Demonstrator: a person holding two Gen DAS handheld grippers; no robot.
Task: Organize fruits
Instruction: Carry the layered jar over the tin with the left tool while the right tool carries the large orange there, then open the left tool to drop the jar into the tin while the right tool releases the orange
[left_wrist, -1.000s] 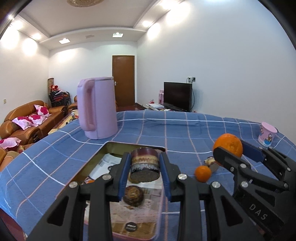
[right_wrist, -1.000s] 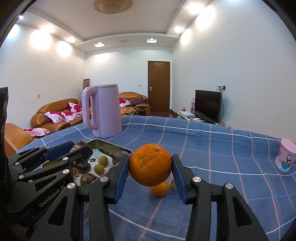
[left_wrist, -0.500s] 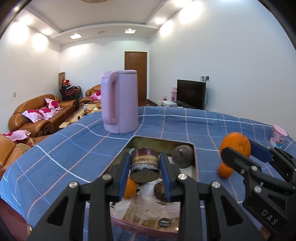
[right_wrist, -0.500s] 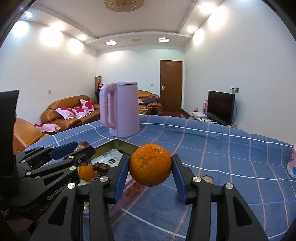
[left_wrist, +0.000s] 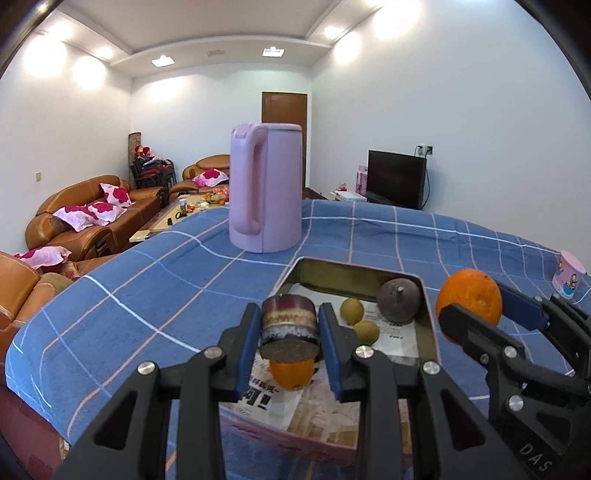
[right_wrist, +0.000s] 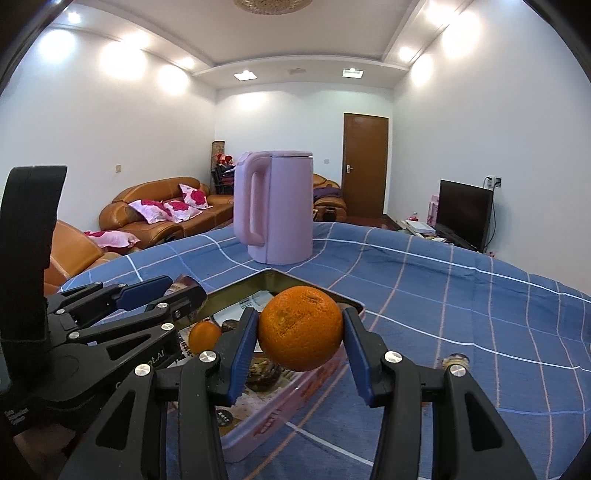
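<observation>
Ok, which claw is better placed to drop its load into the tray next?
Left, probably. The left claw holds the dark cut fruit directly above the tray; the right claw holds the big orange at the tray's edge.

— What do our two tools look like?

— Our left gripper (left_wrist: 290, 328) is black plastic with long bars that have gaps in them. Its fingers (left_wrist: 246, 345) have blue pads inside. We see round silver screws on the bars.

— And the other one?

— Our right gripper (right_wrist: 301, 334) is made the same way. At 4 o'clock in the left view it has white letters, "DAS". At 8 o'clock in the right view the left one shows white letters too, partly hidden.
</observation>
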